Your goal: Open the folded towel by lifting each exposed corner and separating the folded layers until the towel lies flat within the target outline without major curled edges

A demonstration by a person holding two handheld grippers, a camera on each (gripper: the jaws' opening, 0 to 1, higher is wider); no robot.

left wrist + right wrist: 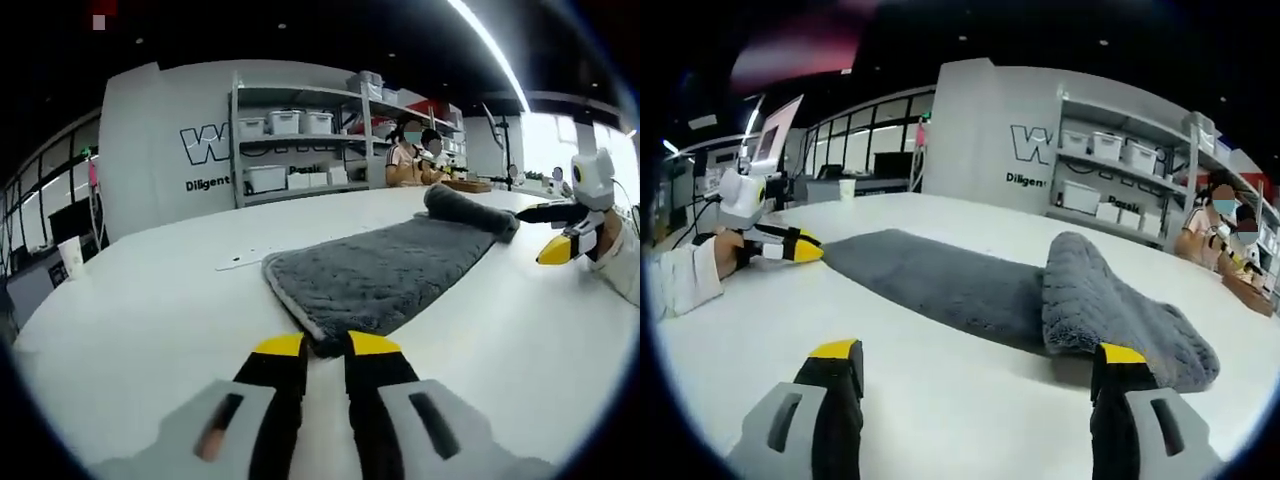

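On the grey metal shelving unit (pixel 300 140) against the white wall (pixel 165 150) stand several translucent plastic storage bins with lids (pixel 285 122); what is in them cannot be made out from either view. The same bins appear in the right gripper view on the shelves at the right (pixel 1100 145). A white paper cup (pixel 847 189) stands far back on a counter, its contents hidden. The long grey plush towel (pixel 385 270) lies on the white table (pixel 150 320), most of it spread flat in a single strip, with a ribbed, quilted texture and a paler bound edge along the near side. Its far end in the left gripper view is folded back over itself into a thick rolled lump (pixel 470 212); in the right gripper view that doubled-over end (pixel 1110 300) sits close to the camera, puffy and rounded, lying on top of the flat layer. The left gripper (pixel 328 345), black with yellow tips, has its jaws drawn close together at the near corner of the towel; the corner lies right at the tips, but whether they pinch cloth cannot be told. The right gripper (pixel 980 352) holds its jaws spread wide apart above the bare table, the right tip just beside the folded lump, nothing between them. Each gripper also shows in the other's view, held by a hand in a white sleeve (pixel 680 275). Two people sit at a desk beyond the table, near the shelves (pixel 410 150).
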